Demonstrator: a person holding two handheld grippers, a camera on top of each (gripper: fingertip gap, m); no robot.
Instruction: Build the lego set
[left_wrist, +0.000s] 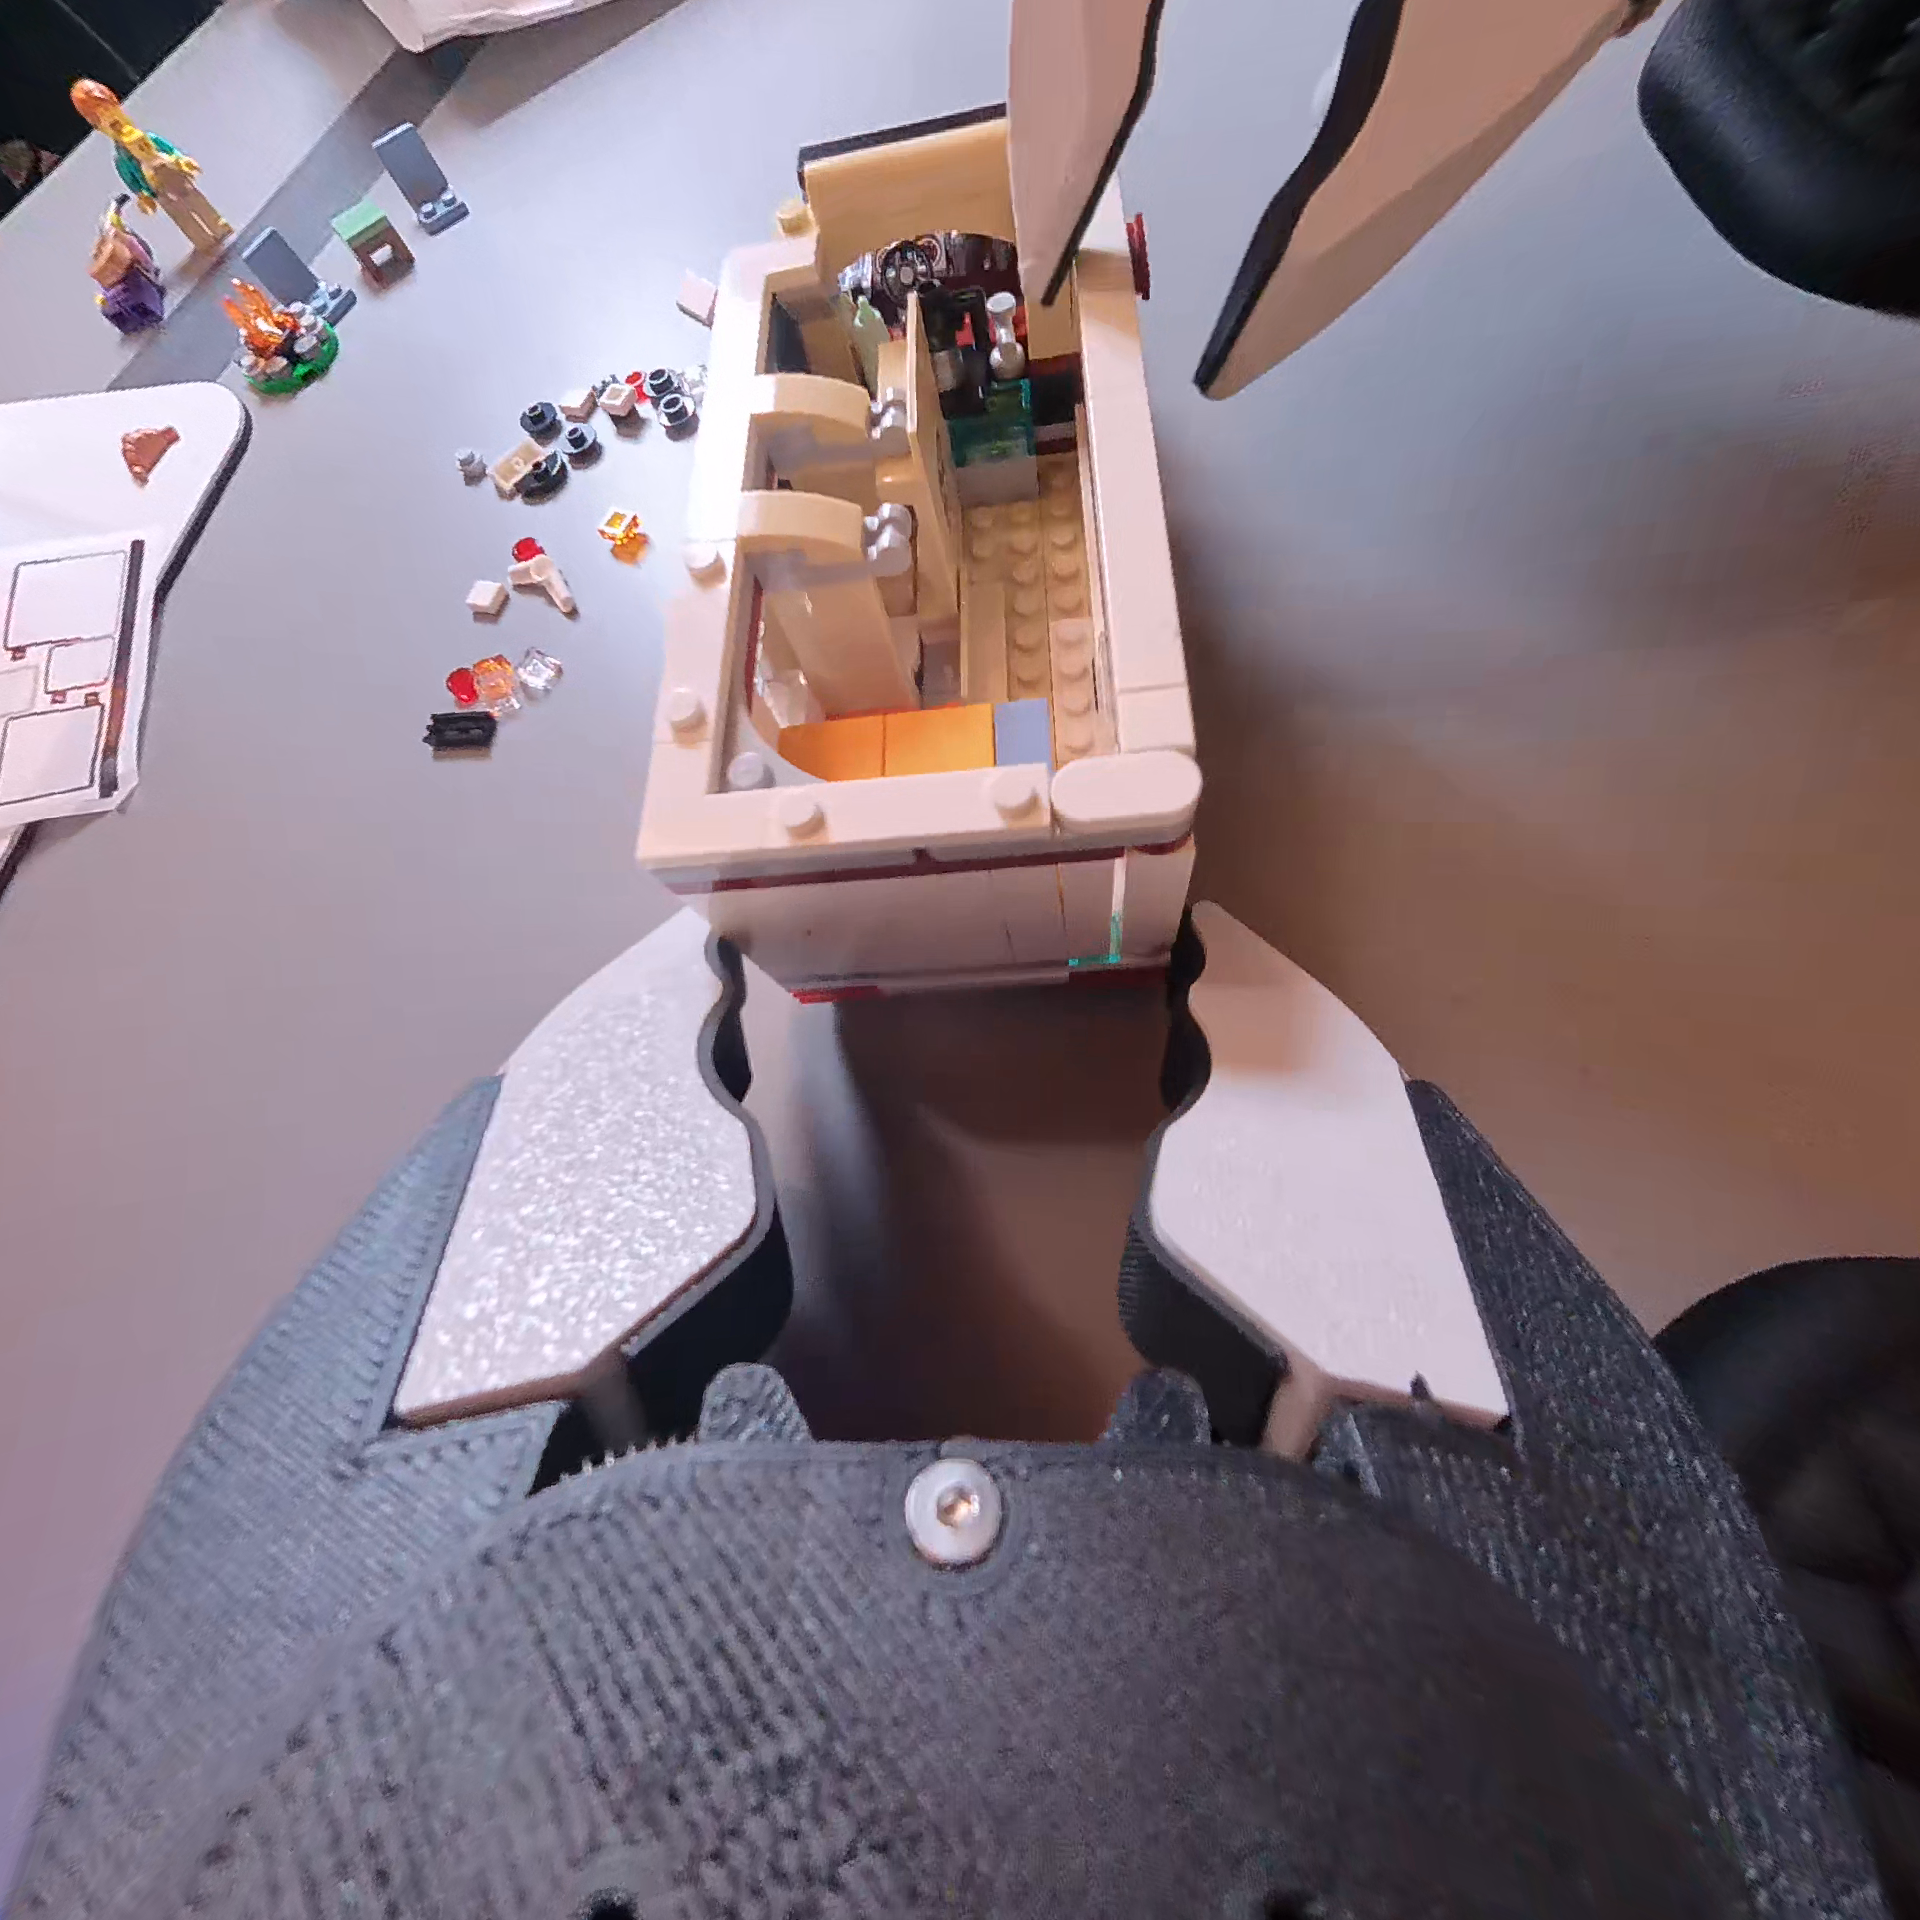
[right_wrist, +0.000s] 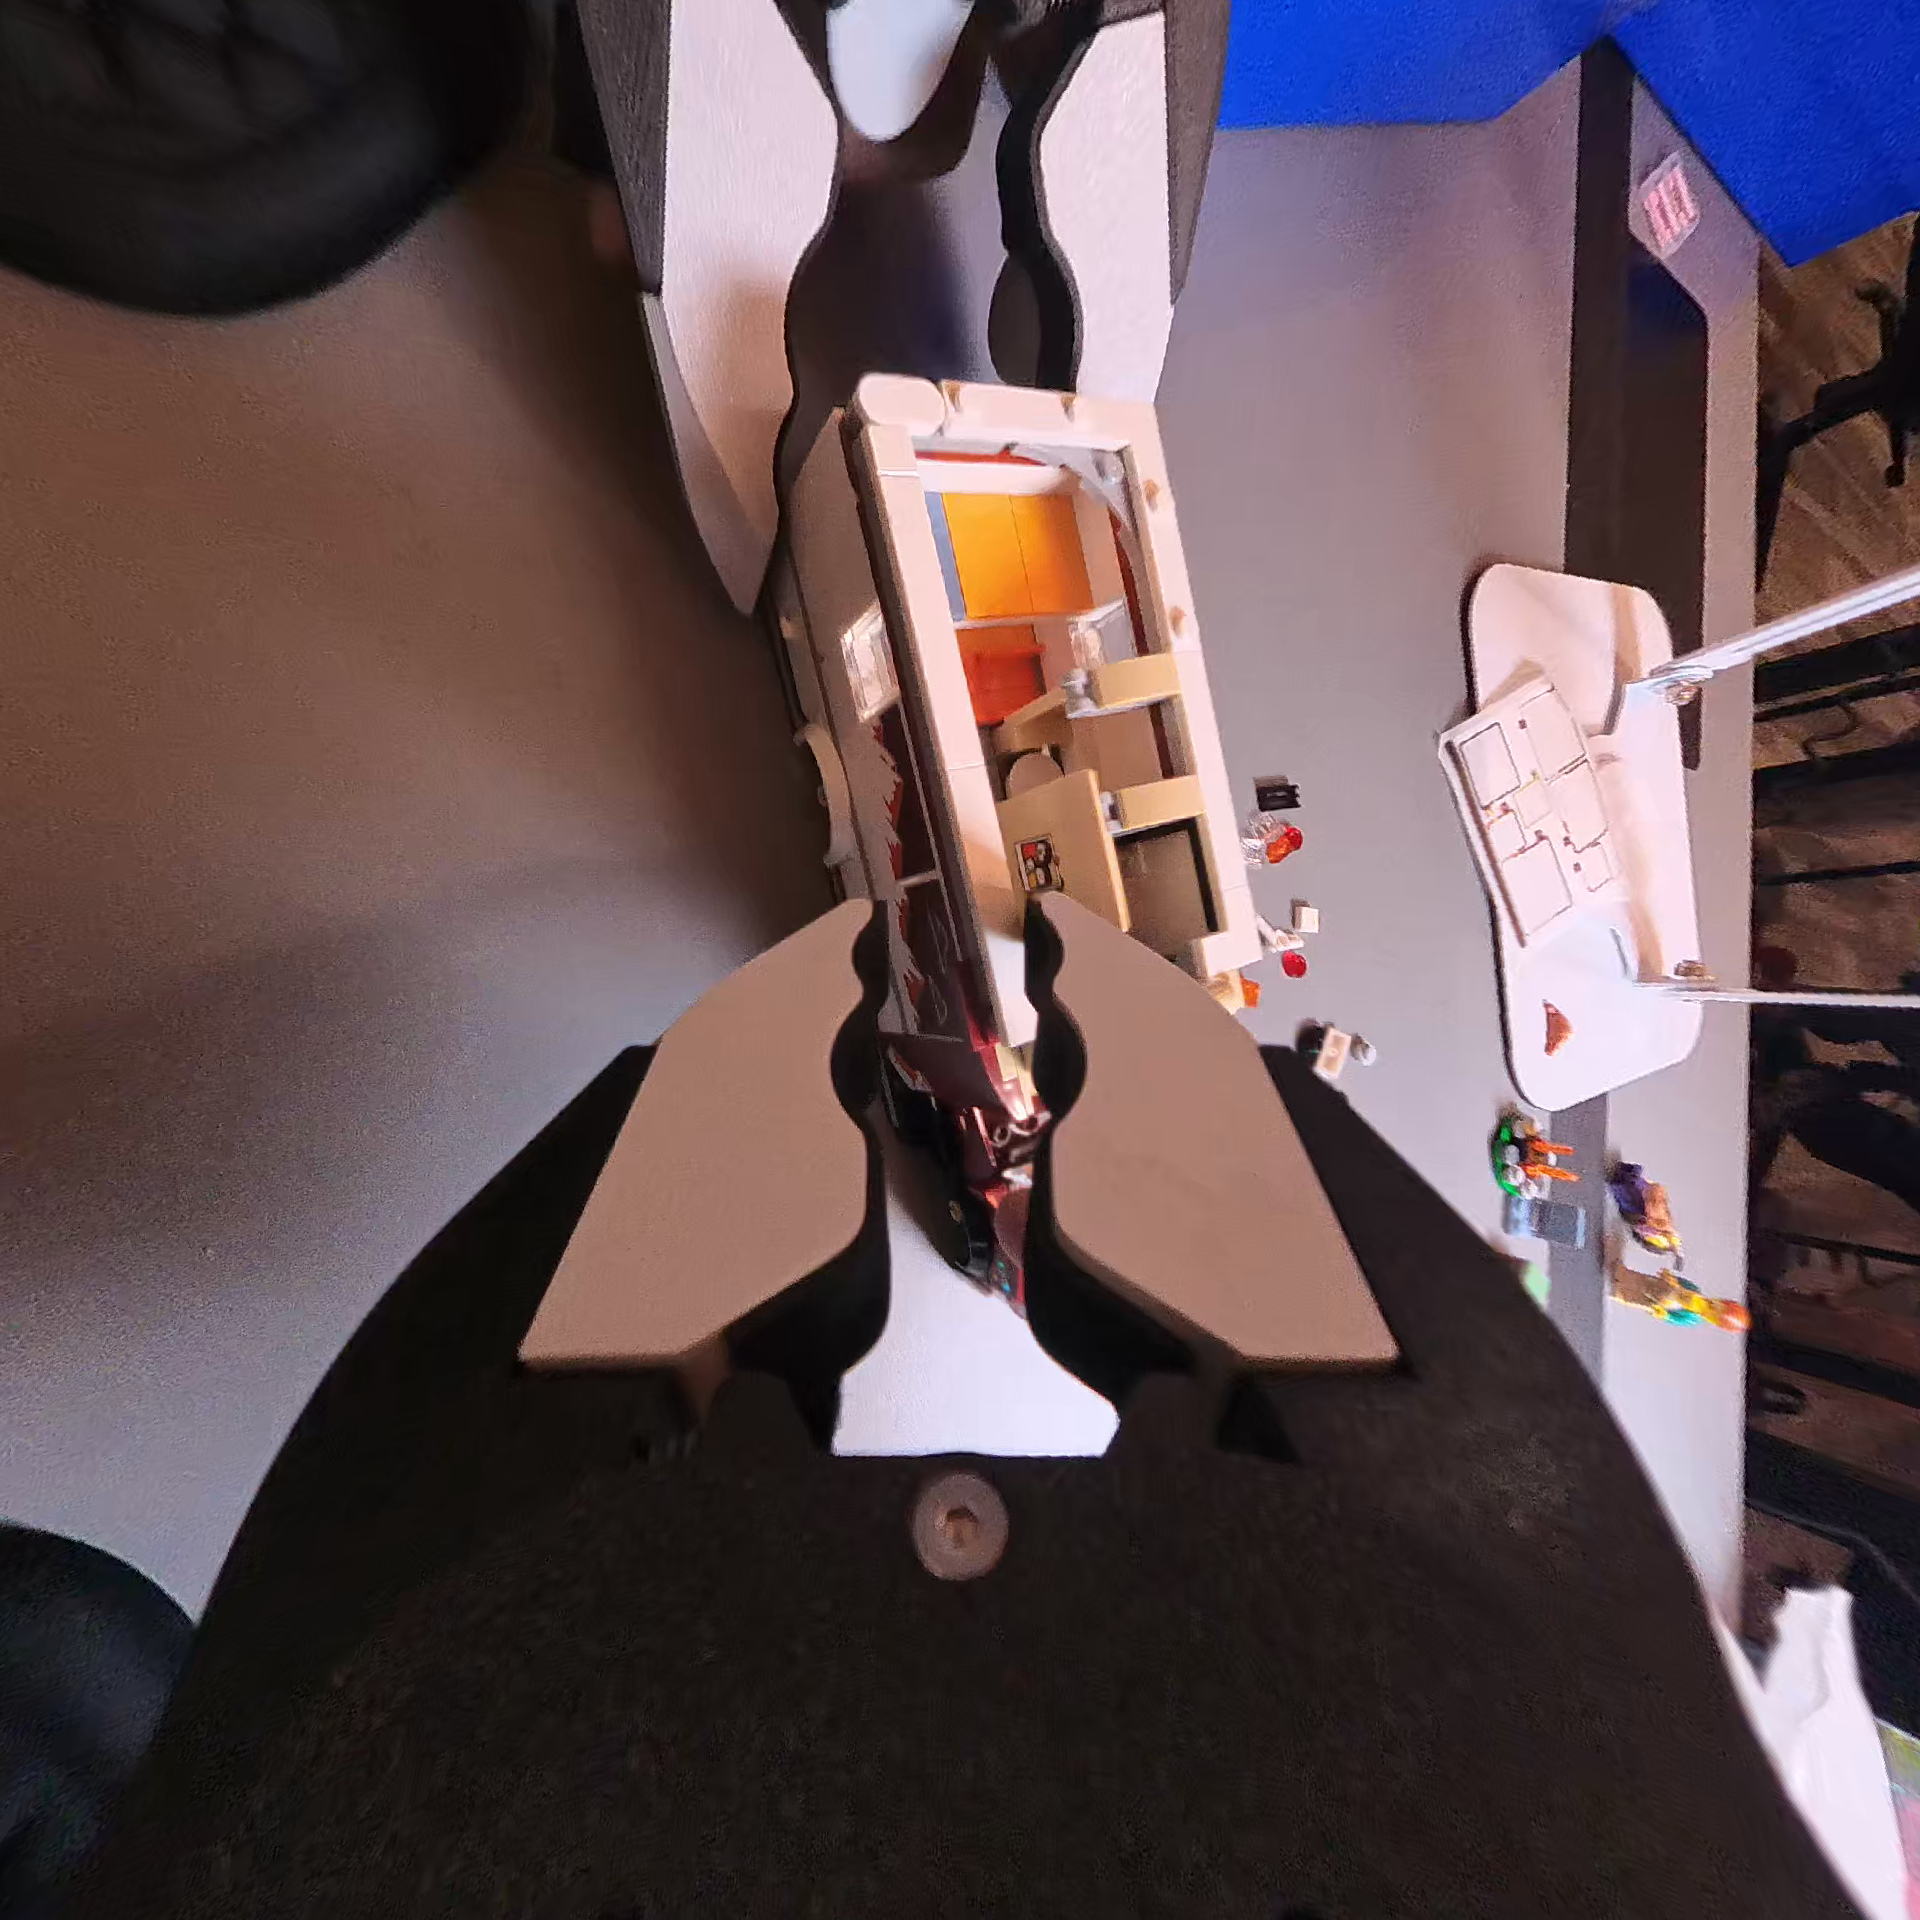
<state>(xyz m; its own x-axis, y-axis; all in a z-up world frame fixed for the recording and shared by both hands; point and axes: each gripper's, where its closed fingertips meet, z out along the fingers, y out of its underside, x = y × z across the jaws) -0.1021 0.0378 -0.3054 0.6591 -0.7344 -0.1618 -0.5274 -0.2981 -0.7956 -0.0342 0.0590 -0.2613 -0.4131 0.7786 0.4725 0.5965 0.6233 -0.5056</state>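
A white and dark red toy-brick camper van (left_wrist: 914, 904) with its roof off stands on the grey table (left_wrist: 1455, 727). My left gripper (left_wrist: 951, 935) is at the van's rear end, with both pads against its rear corners. Its fingers (right_wrist: 717, 312) also show at the top of the right wrist view. My right gripper (right_wrist: 951, 925) is at the van's (right_wrist: 935, 665) front end and straddles one side wall. One finger is inside the cab and one outside. In the left wrist view the right gripper (left_wrist: 1127, 343) shows a gap between its outer finger and the wall.
Several small loose pieces (left_wrist: 540, 582) lie left of the van. Farther off are minifigures (left_wrist: 156, 166), a campfire piece (left_wrist: 281, 343) and a white board with a paper sheet (left_wrist: 73, 623), also in the right wrist view (right_wrist: 1579, 831). The table edge and floor show at the right (right_wrist: 1829, 935). Spacing between my two grippers at the tips: around 9 cm. The campfire piece (left_wrist: 281, 343) is about equally far from each gripper, around 30 cm. Look for it in the right wrist view (right_wrist: 1526, 1151) too.
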